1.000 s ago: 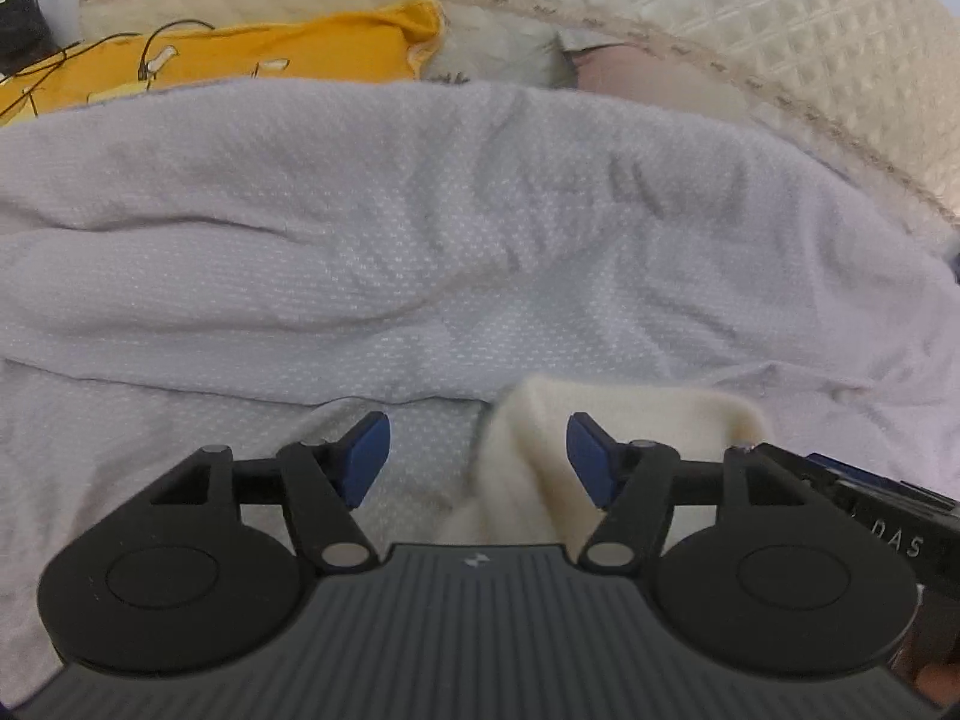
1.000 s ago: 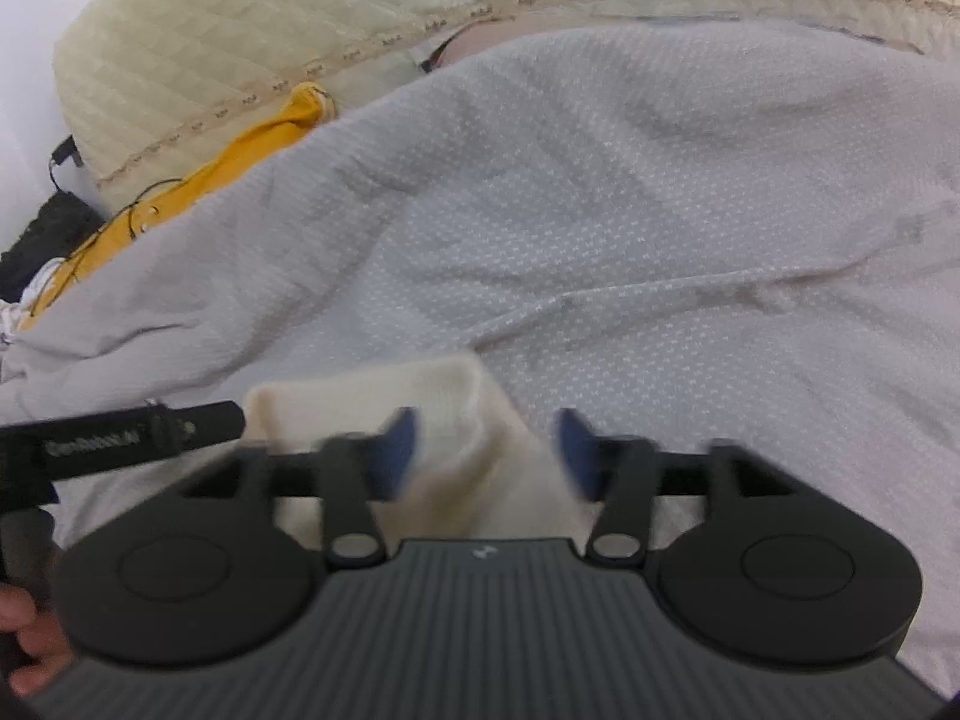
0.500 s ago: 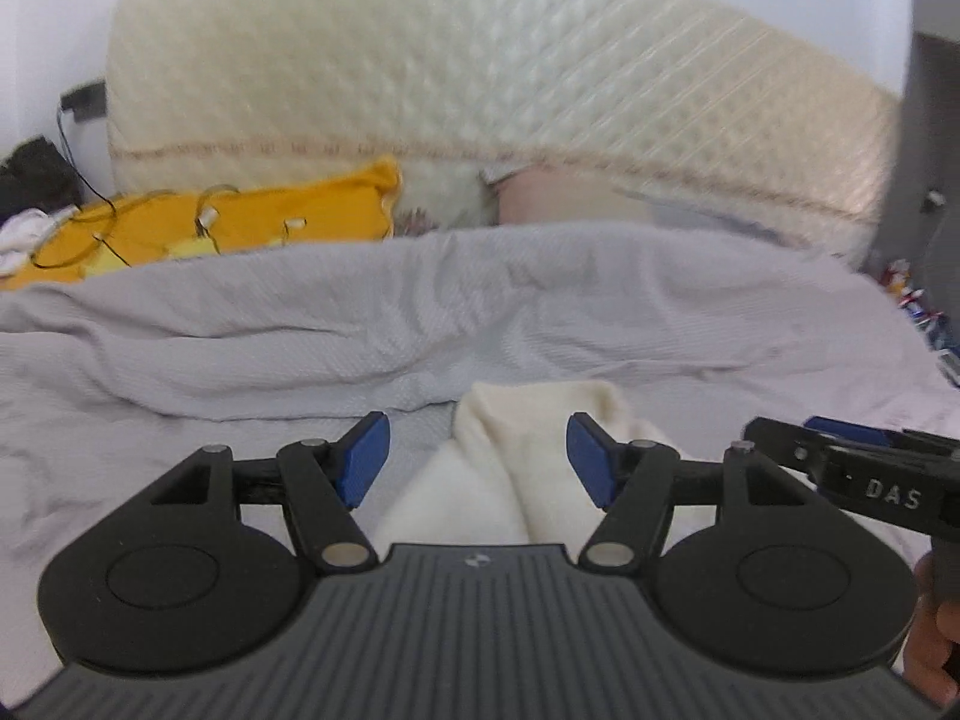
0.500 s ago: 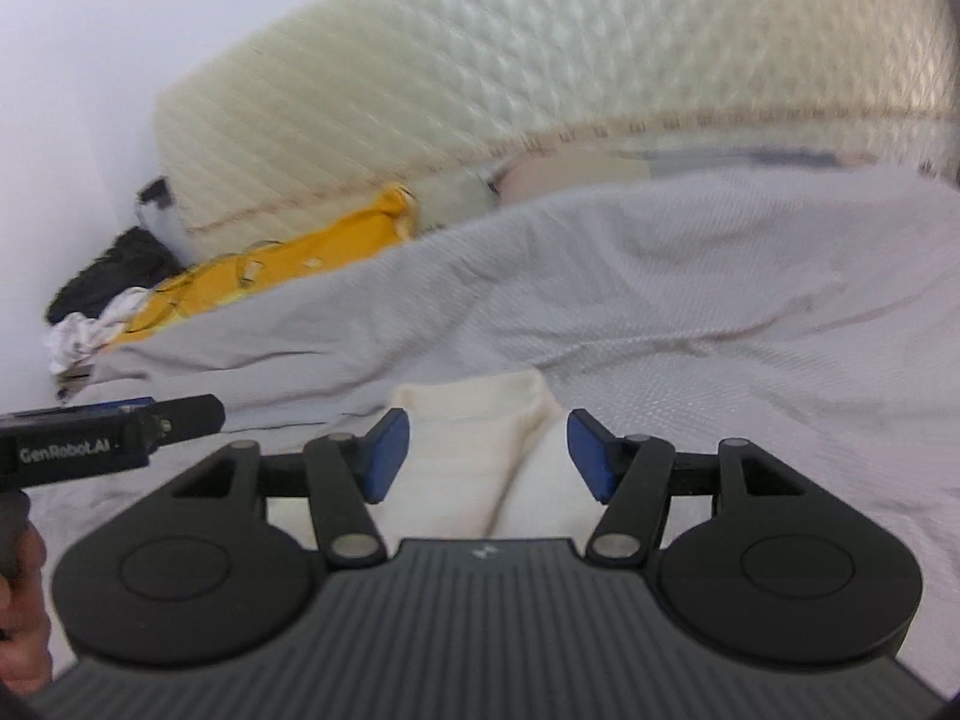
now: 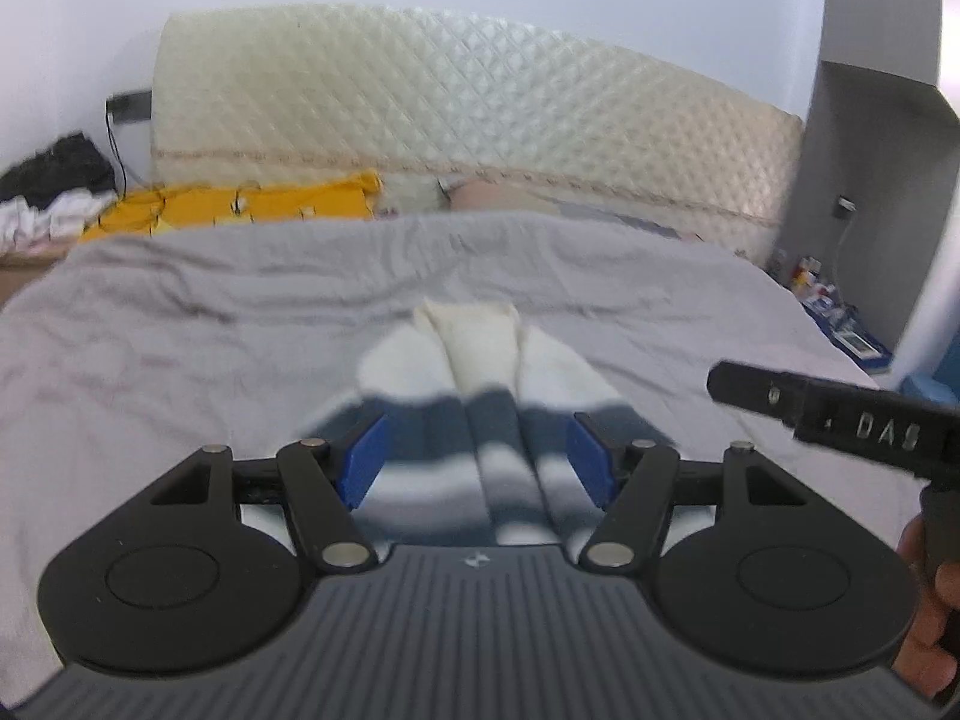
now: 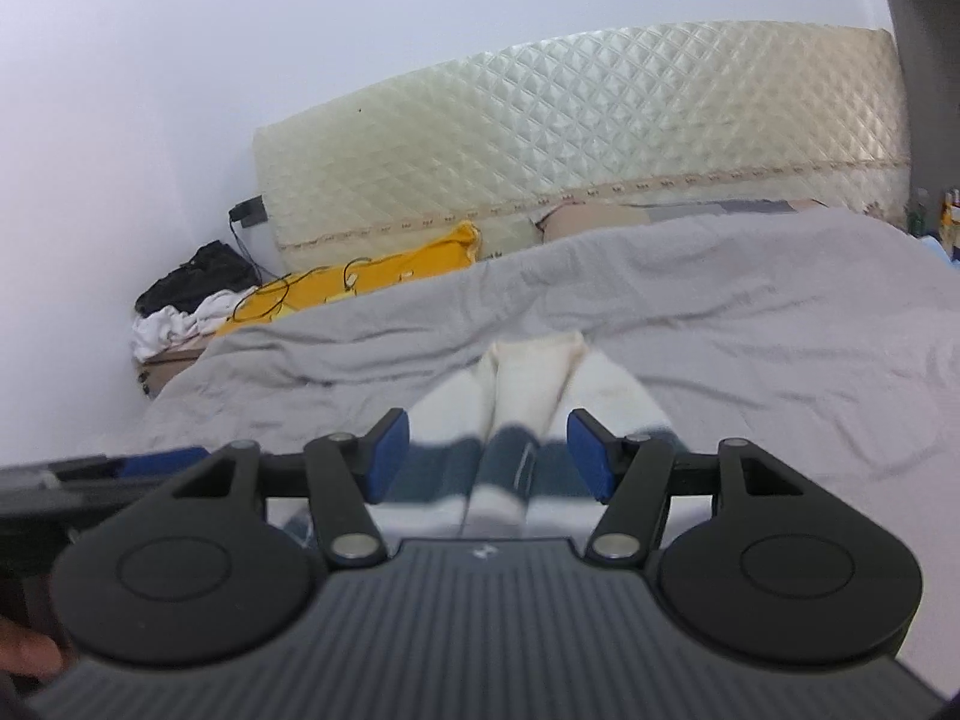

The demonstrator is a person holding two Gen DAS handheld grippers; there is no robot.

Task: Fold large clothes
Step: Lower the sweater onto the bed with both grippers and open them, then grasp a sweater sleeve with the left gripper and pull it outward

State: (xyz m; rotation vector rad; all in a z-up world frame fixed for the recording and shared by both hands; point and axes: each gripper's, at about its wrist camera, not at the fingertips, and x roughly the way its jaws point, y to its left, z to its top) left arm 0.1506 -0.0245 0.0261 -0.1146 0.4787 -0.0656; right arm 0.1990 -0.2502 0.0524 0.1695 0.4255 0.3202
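Note:
A long folded garment (image 5: 474, 348), cream at its far end and striped dark blue and white nearer me, lies on the grey bedspread (image 5: 180, 330). In the left wrist view my left gripper (image 5: 478, 450) hovers open above its near striped part, pads clear of the cloth. The right wrist view shows the same garment (image 6: 528, 372) ahead of my right gripper (image 6: 487, 450), which is open too with nothing pressed between its pads. The right tool's black body (image 5: 840, 420) and a hand (image 5: 936, 600) show at the left view's right edge.
A cream quilted headboard (image 5: 450, 120) stands at the far end of the bed. A yellow cloth with cables (image 5: 240, 210) and a pile of dark and white clothes (image 5: 54, 192) lie at the back left. A grey cabinet (image 5: 870, 180) and small items (image 5: 840, 312) stand at the right.
Both grippers have drawn back and risen from the garment. Its cream end, earlier between the fingers, now lies further ahead, and the blue stripes have come into view.

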